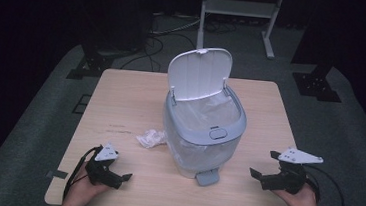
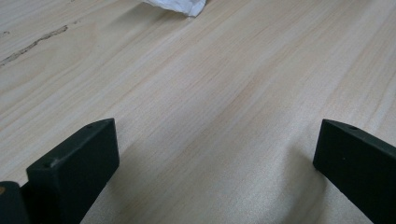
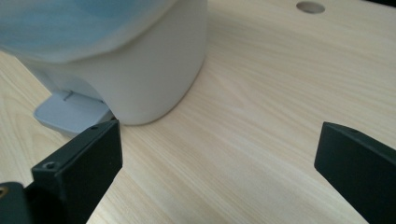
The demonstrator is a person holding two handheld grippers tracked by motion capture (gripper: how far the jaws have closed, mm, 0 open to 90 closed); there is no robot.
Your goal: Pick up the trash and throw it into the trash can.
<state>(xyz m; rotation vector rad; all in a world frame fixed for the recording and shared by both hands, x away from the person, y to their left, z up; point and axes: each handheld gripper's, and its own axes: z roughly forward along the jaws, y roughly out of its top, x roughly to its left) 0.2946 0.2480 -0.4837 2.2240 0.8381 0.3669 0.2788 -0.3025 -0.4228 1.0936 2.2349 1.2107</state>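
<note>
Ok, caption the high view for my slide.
Open-lidded pedal bin on a wooden table, crumpled tissue beside it.

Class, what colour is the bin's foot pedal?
Pale grey-blue; the pedal shows best in the high view.

Both tools (image 1: 125, 177) (image 1: 262, 165) agape, empty.

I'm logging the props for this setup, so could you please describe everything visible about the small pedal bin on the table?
The small white and grey-blue plastic pedal bin stands upright at the middle of the light wooden table. Its white hinged lid is raised, showing a clear plastic liner inside. A grey foot pedal juts from its base toward the person. A crumpled white wad lies by its left side; contact is unclear.
</note>
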